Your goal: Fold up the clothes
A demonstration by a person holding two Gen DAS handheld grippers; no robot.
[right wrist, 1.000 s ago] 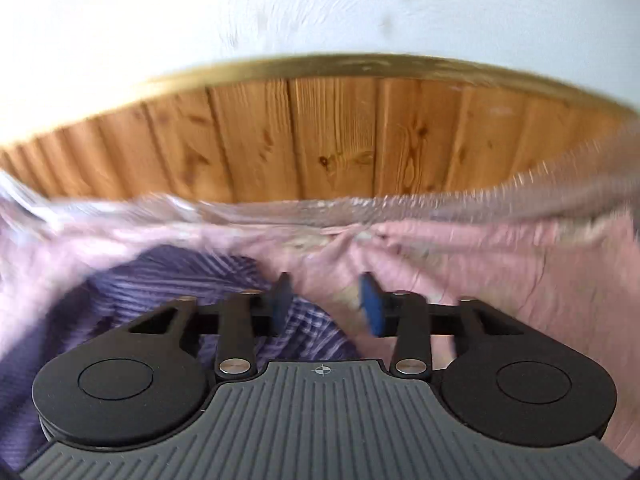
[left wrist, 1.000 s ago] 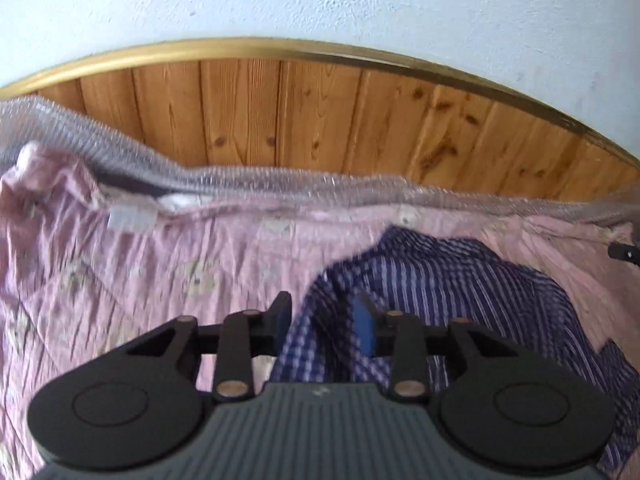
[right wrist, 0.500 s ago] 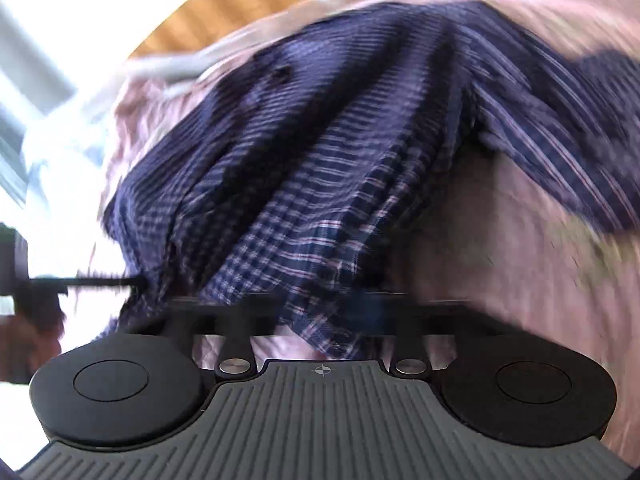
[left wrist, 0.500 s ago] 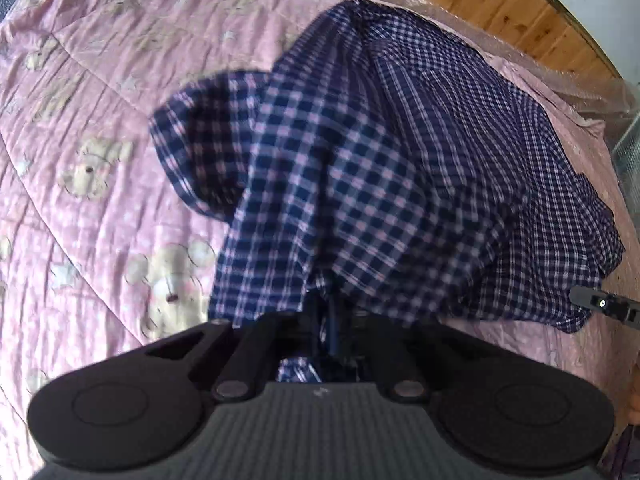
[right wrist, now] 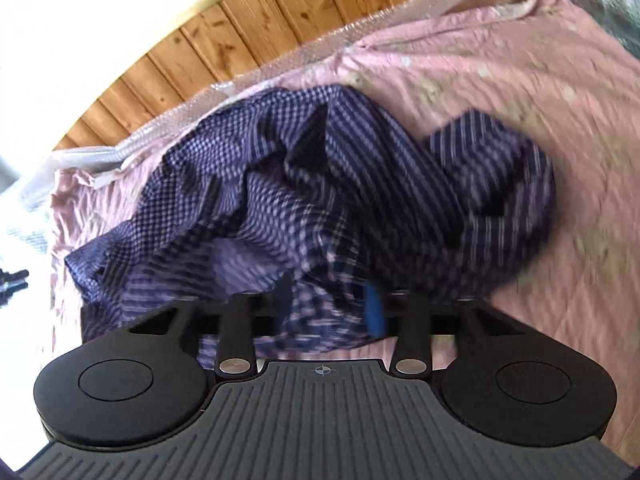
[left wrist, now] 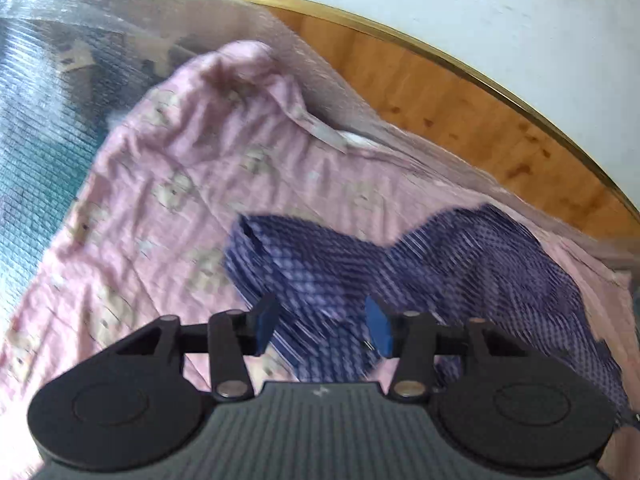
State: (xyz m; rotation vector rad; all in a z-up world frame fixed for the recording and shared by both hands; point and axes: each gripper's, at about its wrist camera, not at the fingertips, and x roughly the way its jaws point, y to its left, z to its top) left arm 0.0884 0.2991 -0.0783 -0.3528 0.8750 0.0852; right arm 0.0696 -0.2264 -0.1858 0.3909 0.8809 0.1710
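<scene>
A navy and white checked shirt (left wrist: 460, 264) lies crumpled on a pink quilt (left wrist: 168, 208). My left gripper (left wrist: 322, 326) is open with its blue pads apart, just above the shirt's near edge, holding nothing. In the right wrist view the shirt (right wrist: 312, 188) is a rumpled heap. My right gripper (right wrist: 330, 308) is open, its jaws spread over the heap's near folds with loose cloth lying between them. Both views are blurred by motion.
A wooden headboard (left wrist: 440, 108) with a brass rim runs behind the bed, also in the right wrist view (right wrist: 248, 36). Bubble wrap (left wrist: 48, 120) lies along the quilt's far and left edges. A white wall (left wrist: 480, 8) stands behind.
Half a second ago my left gripper was shut on the shirt and held it up. Now it is open and the shirt has dropped onto the quilt. Both grippers have swung.
</scene>
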